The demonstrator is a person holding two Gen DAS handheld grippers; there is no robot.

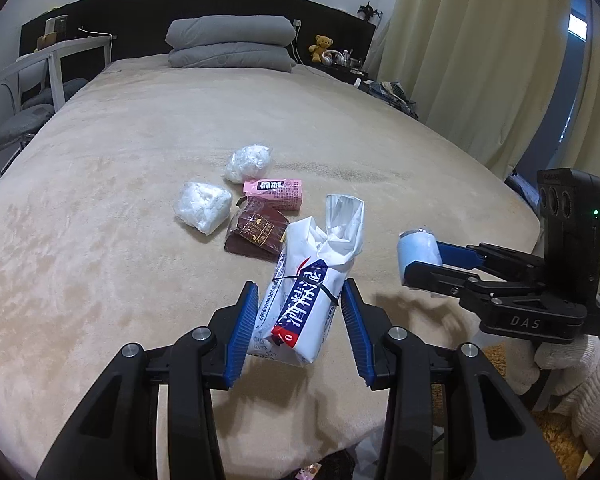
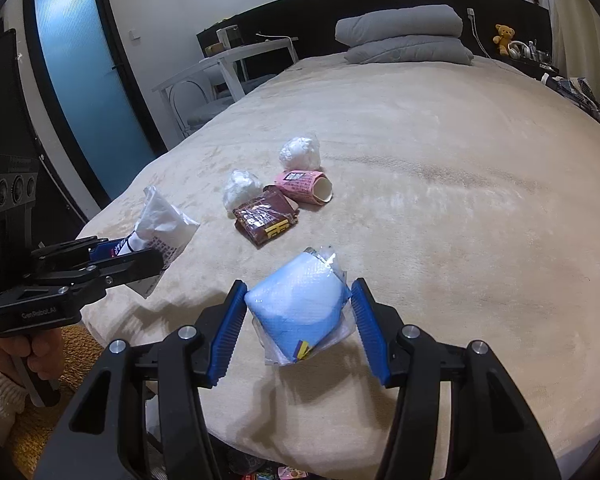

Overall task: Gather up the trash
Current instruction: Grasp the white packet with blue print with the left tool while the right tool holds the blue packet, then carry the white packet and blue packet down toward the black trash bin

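Observation:
My left gripper (image 1: 300, 300) is shut on a white wrapper with blue and red print (image 1: 306, 280) and holds it above the bed's front edge; it also shows in the right wrist view (image 2: 160, 236). My right gripper (image 2: 300, 304) is shut on a light blue packet in clear plastic (image 2: 300, 312), seen from the left wrist view too (image 1: 418, 254). On the beige bed (image 1: 140, 200) lie two crumpled white plastic balls (image 1: 202, 206) (image 1: 249, 161), a pink paper cup on its side (image 1: 274, 192) and a brown wrapper (image 1: 256, 232).
Folded grey bedding (image 1: 230, 44) lies at the head of the bed. A white table and chairs (image 1: 28, 80) stand on the left. Curtains (image 1: 480, 60) hang on the right. A blue glass door (image 2: 88, 80) is at the left of the right wrist view.

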